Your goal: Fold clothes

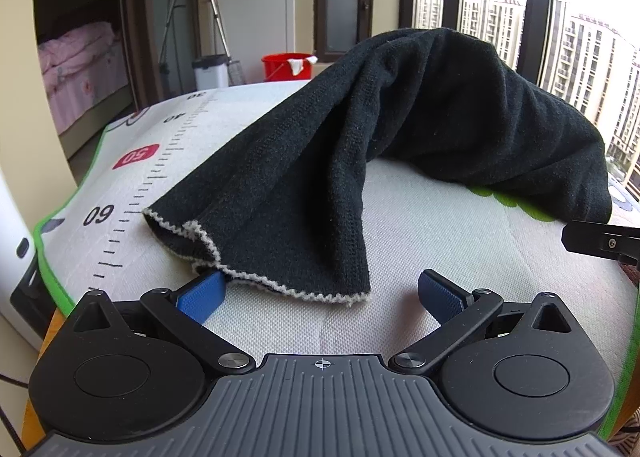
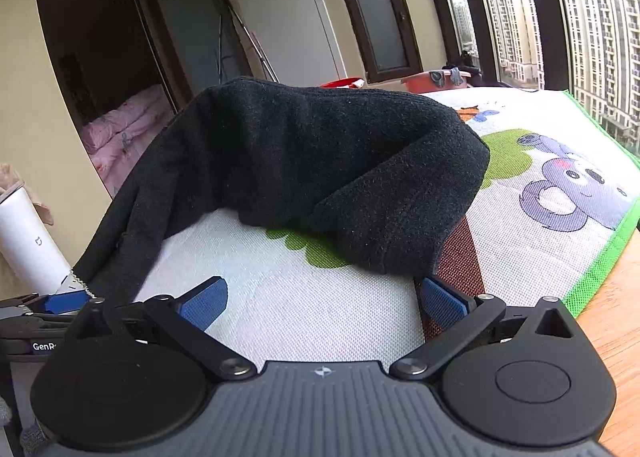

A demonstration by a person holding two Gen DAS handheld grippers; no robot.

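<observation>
The garment (image 1: 360,145) lay on the mat (image 1: 440,225), humped in the middle, one end trailing toward the mat's ruled edge, the other toward its opposite side. The left gripper (image 1: 320,293) sat just before the garment's hemmed end, one pad (image 1: 202,297) touching the hem. The right gripper (image 2: 324,301) sat before the garment's other end. Behind the mat stood a bucket (image 1: 286,67) and a bin (image 1: 210,71).
</observation>
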